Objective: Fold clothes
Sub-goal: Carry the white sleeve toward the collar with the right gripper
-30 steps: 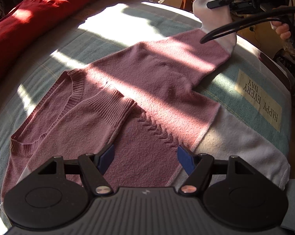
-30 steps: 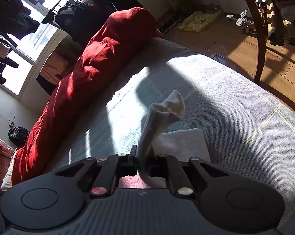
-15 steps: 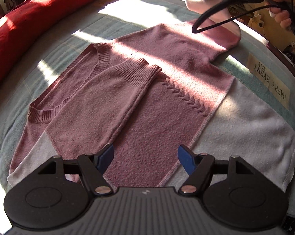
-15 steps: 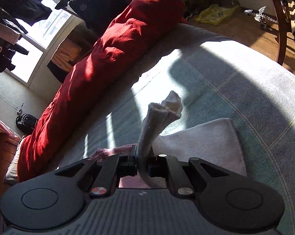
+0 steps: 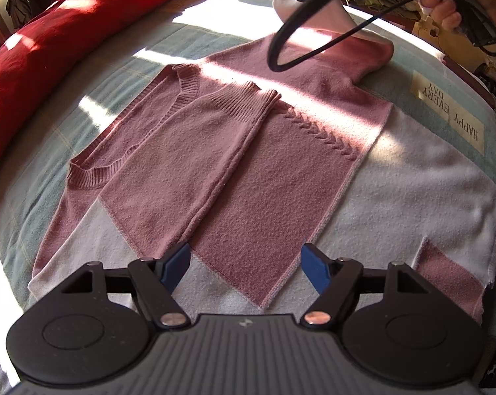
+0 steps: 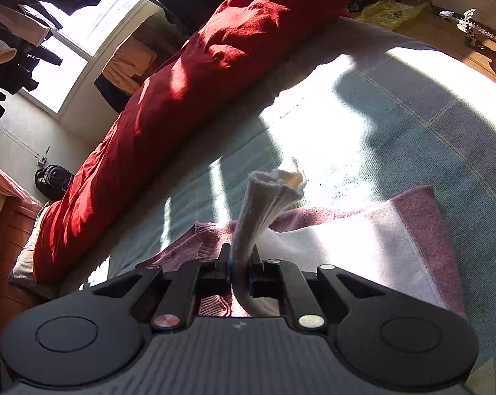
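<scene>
Lying flat on the bed (image 5: pixel 93 75), the pink-and-white sweater (image 5: pixel 267 177) has one sleeve (image 5: pixel 195 151) already folded across its chest, ribbed cuff near the V-neck. Your left hand-held gripper (image 5: pixel 244 265) hovers over the hem end, blue pads spread wide, grasping nothing. Your right hand-held gripper (image 6: pixel 239 276) is clenched on the white cuff (image 6: pixel 271 194) of the other sleeve, lifted off the bed at the far right shoulder side.

Judging by that, the step in hand is bringing this sleeve over the body. To do it well: keep the cuff pinched, carry it low and across so the sleeve lands straight beside the folded one, not twisted. Keep the fold line at the shoulder seam. Use the left one to pin the body if the knit drags.

Red duvet (image 5: pixel 50 33) sits along the far left edge, well apart. A label on the bedcover (image 5: pixel 452 112) is off to the right.

Hard to tell: the sweater's bottom corners are cut off by the gripper body; sun glare washes out the sleeve's white part; how much fabric sits inside the right pinch is hidden.
</scene>
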The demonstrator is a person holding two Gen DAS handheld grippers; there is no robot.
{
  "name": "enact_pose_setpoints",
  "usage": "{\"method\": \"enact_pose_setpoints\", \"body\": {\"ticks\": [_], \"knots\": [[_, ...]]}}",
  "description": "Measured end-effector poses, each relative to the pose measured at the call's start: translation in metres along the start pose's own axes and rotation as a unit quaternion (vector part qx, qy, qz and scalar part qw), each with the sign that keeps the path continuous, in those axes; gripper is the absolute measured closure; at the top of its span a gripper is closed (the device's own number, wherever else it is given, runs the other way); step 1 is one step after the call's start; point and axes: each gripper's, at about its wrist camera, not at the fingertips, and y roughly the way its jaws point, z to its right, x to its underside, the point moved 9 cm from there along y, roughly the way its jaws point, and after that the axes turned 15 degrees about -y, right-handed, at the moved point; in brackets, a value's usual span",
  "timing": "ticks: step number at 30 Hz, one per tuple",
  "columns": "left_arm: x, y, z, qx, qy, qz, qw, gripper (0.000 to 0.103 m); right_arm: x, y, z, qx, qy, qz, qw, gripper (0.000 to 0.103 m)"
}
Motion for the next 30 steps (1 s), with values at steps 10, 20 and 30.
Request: {"method": "enact_pose_setpoints", "body": {"ticks": [10,20,30], "knots": [[0.017,-0.004,-0.016,-0.003,-0.006,-0.005,1.0,0.028,0.001,0.026,-0.034,-0.022,-0.005,-0.006,1.0,0.093],[0.034,-0.006,-0.028,0.002,-0.011,-0.014,0.9998,0.028,0.009,0.054,-0.07,-0.049,-0.006,-0.015,0.999,0.093],[0.047,-0.009,-0.041,0.002,-0.015,-0.017,0.9997,0.028,0.024,0.082,-0.113,-0.086,-0.011,-0.032,0.996,0.092]]}}
